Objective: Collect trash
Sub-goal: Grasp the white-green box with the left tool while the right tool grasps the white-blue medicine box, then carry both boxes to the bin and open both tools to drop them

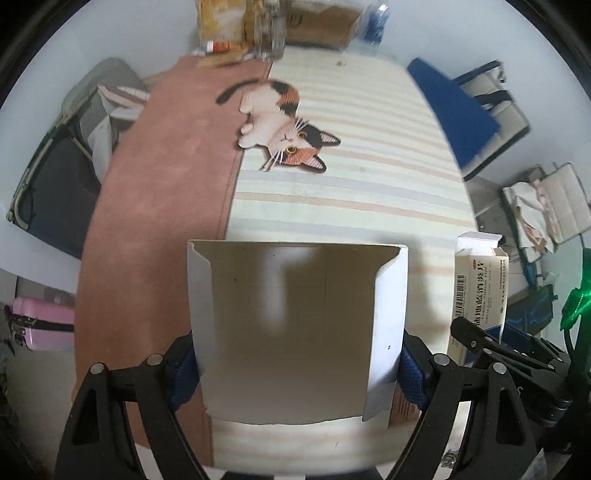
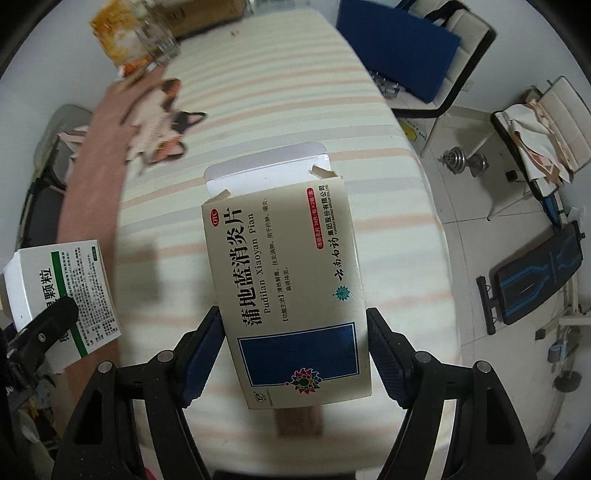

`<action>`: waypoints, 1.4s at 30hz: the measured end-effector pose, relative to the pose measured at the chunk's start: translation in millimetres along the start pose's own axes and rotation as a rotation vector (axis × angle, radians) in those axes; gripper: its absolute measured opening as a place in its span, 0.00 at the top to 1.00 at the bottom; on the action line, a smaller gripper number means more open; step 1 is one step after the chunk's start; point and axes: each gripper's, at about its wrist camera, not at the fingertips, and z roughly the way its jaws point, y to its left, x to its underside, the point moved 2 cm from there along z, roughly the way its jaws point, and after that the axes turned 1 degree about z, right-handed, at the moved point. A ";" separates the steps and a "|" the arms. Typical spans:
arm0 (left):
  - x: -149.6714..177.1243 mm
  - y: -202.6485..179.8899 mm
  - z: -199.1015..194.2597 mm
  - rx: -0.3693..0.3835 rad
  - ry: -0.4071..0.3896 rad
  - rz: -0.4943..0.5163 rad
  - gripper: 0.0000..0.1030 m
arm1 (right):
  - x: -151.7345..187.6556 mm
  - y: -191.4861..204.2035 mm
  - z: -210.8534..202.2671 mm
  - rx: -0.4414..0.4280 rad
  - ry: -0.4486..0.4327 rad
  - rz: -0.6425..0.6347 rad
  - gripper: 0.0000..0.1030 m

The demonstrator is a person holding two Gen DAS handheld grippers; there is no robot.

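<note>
Table [image 1: 369, 192] takes up most of both views, covered in a pale striped cloth with a dusty-pink fabric strip [image 1: 159, 206] running down its left side. A flat cat-shaped calico mat [image 1: 280, 125] lies on the stripes near the far end, and behind it there's a clutter of clear glass jars and orange packaging [image 1: 243, 29], too blurry to read. A blue-cushioned chair [image 2: 406, 48] stands at the table's right edge, and a small pair of metal dumbbells [image 2: 465, 158] sits on the tiled floor beyond it.

Now the trash. The left gripper [image 1: 295, 365] has its jaws spread wide and pressed against both sides of an opened white cardboard box with green print [image 1: 295, 325]. From the left wrist camera you look straight into its brownish inside, flaps open at the far end. It's held up off the cloth at the near end of the table.

The right gripper [image 2: 295, 350] is doing the same thing with a cream-and-blue flat medicine carton marked Pudilan Xiaoyan Pian [image 2: 288, 280]: blue pads touch both long edges, jaws moderately open around it, top flap hanging open at the far end. It's above the striped cloth, just right of the white box. Each carton shows in the other camera's edge, so the two are close side by side.
</note>
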 end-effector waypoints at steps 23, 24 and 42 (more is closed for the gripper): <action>281.8 94.7 48.1 0.189 0.308 0.056 0.17 | 397.2 19.3 42.4 -0.094 0.204 0.223 0.25; 288.9 95.5 67.4 0.211 0.328 0.045 0.17 | 404.6 17.5 62.5 -0.098 0.219 0.214 0.25; 401.0 132.8 364.7 0.109 0.419 -0.146 0.03 | 472.2 -1.3 418.4 -0.265 0.373 0.167 0.00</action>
